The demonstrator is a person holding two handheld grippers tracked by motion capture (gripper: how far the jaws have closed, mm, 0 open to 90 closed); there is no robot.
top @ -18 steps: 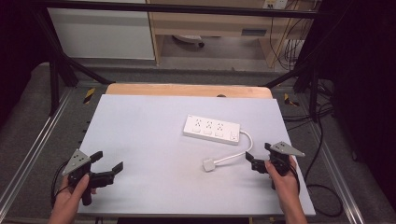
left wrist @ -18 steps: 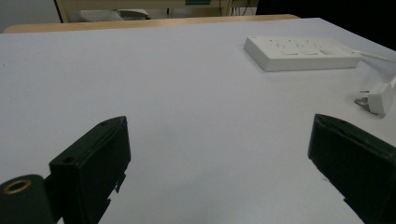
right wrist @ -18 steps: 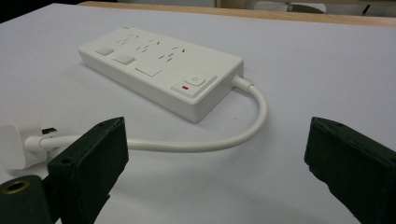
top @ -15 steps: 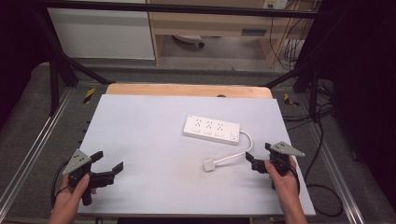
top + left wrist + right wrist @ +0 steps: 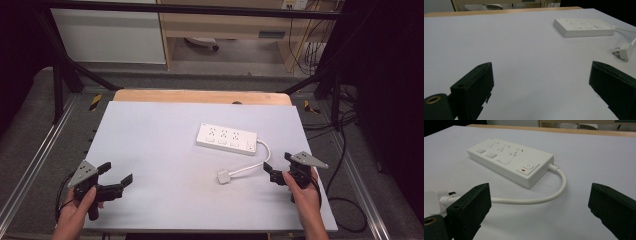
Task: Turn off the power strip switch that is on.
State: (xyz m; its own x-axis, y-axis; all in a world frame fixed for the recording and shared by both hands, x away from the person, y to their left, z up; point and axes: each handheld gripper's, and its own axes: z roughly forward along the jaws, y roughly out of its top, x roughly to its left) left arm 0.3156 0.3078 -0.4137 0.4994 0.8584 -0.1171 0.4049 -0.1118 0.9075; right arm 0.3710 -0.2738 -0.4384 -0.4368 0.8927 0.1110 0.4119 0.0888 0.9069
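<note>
Two hand-held grippers sit low at the near edge of a pale grey worktop (image 5: 160, 150), one toward each near corner, each gripped by a hand coming in from the bottom of the high view. The left gripper (image 5: 116, 179) hovers by the near left corner with its black jaws spread wide and nothing between them; its own view shows only bare worktop in the gap. The right gripper (image 5: 276, 164) is near the near right corner, jaws also spread wide and holding nothing; in the right gripper view the white cable (image 5: 534, 199) runs across the gap on the surface, but I cannot tell whether a jaw touches it.

Just beyond and left of the right gripper lies a white plug (image 5: 224, 176), flat on the worktop, with the cable curving from it up to the right end of a white power strip (image 5: 227, 139). The strip lies flat right of the worktop's middle, its switch with a small red mark at the cable end.

Past the far edge runs a strip of bare wood (image 5: 200, 96), then grey floor, black frame posts (image 5: 55, 65), a white cabinet (image 5: 107, 35) at far left and dangling wires (image 5: 312, 47) at far right.
</note>
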